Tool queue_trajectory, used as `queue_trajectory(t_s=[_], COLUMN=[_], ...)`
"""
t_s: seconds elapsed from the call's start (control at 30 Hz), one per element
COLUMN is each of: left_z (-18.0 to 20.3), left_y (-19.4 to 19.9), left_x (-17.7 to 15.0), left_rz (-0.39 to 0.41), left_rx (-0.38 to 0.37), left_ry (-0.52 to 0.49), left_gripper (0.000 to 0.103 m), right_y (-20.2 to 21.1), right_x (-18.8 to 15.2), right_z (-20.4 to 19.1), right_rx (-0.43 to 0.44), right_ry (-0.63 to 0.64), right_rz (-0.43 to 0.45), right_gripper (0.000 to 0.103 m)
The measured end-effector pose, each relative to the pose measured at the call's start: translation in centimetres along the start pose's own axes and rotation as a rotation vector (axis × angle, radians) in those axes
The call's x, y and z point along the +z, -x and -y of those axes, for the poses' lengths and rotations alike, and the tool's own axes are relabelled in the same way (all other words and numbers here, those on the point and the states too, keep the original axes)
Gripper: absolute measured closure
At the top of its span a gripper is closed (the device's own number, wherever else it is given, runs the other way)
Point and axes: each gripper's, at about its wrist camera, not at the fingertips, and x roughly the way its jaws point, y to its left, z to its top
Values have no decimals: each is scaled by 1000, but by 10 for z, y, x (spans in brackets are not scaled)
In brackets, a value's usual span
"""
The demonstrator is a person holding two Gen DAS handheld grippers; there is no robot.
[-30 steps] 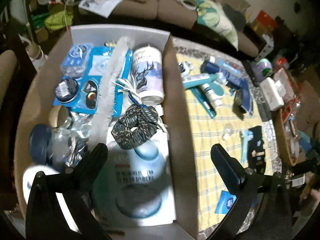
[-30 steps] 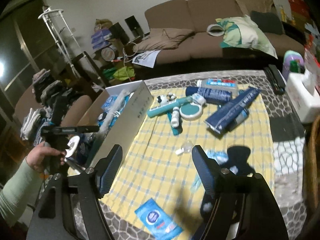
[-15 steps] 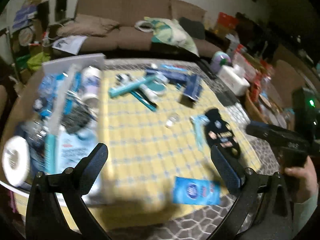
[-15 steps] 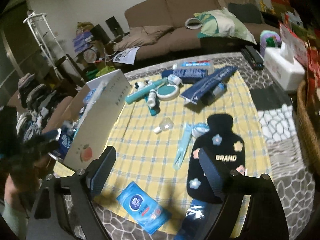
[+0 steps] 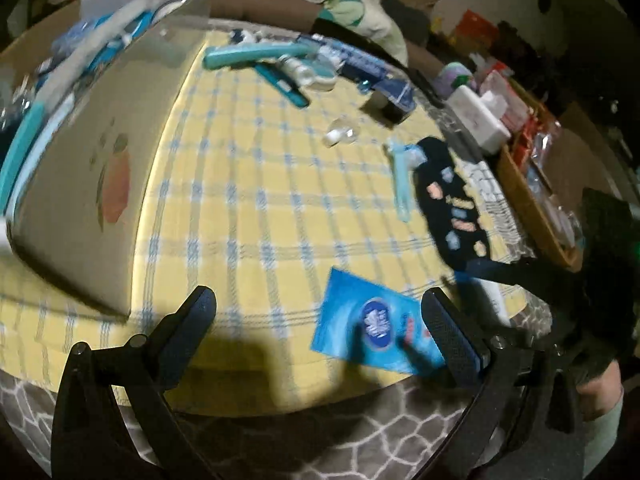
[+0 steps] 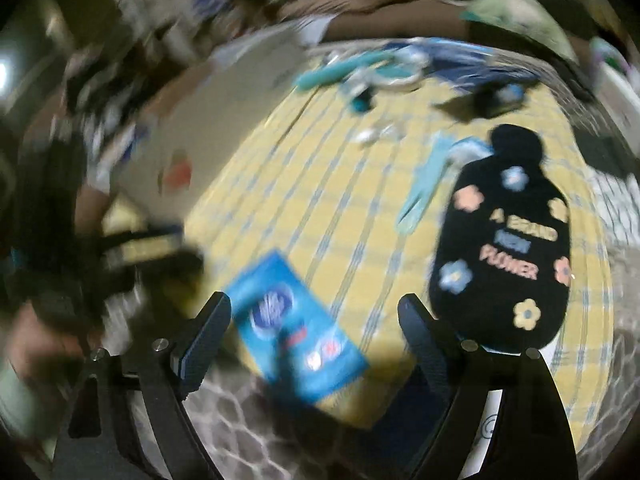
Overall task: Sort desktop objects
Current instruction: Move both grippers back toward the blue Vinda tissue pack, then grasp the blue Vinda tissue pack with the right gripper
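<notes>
A blue wipes packet [image 5: 376, 324] lies on the yellow checked cloth [image 5: 260, 208] near the front edge. My left gripper [image 5: 320, 316] is open and empty just in front of it. The packet also shows in the right wrist view [image 6: 296, 328], between the jaws of my open, empty right gripper [image 6: 316, 320]. A black flowered pouch [image 6: 508, 248] lies to the packet's right, and it also shows in the left wrist view [image 5: 452, 204]. The cardboard box [image 5: 100, 152] with sorted items stands at the left. Both views are blurred.
A teal brush [image 5: 256, 56], tubes and a small clear bottle [image 5: 340, 134] lie at the cloth's far side. A light blue clip [image 5: 402, 176] lies beside the pouch. A white tissue box [image 5: 480, 116] and a wicker basket [image 5: 532, 208] stand at the right.
My left gripper has swung from above the box down towards the blue packet. My right gripper has dropped low and moved left over the same packet. Both stay open.
</notes>
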Motion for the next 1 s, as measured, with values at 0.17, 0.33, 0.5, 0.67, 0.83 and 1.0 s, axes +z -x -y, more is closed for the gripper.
queue_trajectory(t_s=[0.17, 0.33, 0.5, 0.67, 0.83, 1.0], left_z=[-1, 2, -2, -9, -10, -3], left_y=[-4, -10, -13, -13, -18, -16], left_x=[1, -1, -1, 0, -1, -12], left_rz=[-17, -43, -43, -45, -65, -120], left_rx=[-39, -76, -77, -87, -108, -143], left_ry=[10, 28, 59, 89, 118, 110], left_gripper=[0, 0, 0, 0, 0, 5], right_y=[-21, -37, -46, -35, -31, -31], right_x=[-17, -26, -26, -23, -18, -12], right_z=[-15, -29, -32, -12, -8, 5], right_rx=[17, -4, -26, 38, -36, 50], right_ry=[147, 245, 273, 160, 128, 19], right_rz=[-71, -106, -111, -83, -46, -52], right_gripper=[15, 15, 30, 78, 87, 70])
